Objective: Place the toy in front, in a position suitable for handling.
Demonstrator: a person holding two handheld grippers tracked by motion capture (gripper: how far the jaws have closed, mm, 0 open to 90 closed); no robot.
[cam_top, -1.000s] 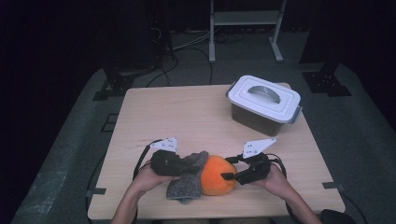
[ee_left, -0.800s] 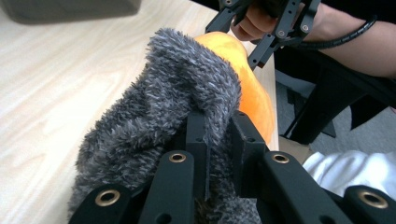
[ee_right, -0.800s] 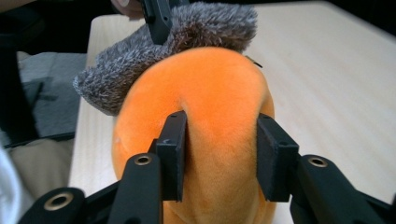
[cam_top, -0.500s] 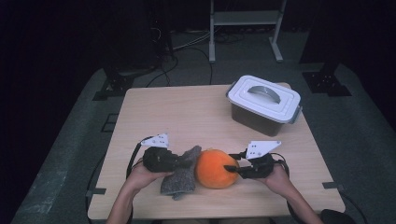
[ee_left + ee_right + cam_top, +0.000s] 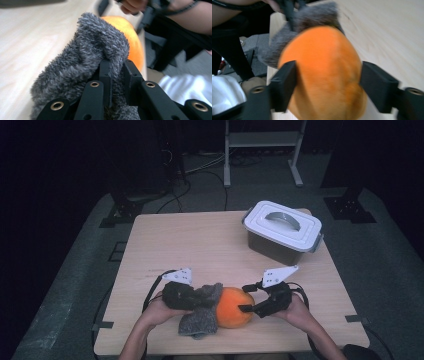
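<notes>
Overhead, a pale wooden tabletop [image 5: 200,250] is seen on grey carpet in a dark room, with cables and a metal stand at the back. Along its near edge, from left to right, the left gripper [image 5: 197,296], a grey sock [image 5: 199,322], an orange ball [image 5: 234,307] and the right gripper [image 5: 246,299] are lined up; a grey plastic box [image 5: 281,232] with a white handled lid is set well apart at the far right.

The sock is thick, fuzzy and crumpled, and it is touching the ball, which is round and velvety. In the left gripper view a fold of the sock [image 5: 85,60] is pinched between jaws closed tightly on it, with the ball [image 5: 130,40] just behind.

The left hand [image 5: 162,305] is held low over the tabletop, wrapped round its gripper, which is pointed right. The right hand [image 5: 295,307] is held likewise, pointed left. In the right gripper view the ball [image 5: 322,75] is flanked by jaws that have just been opening; they stand wide apart, and a gap is seen beside the right one.
</notes>
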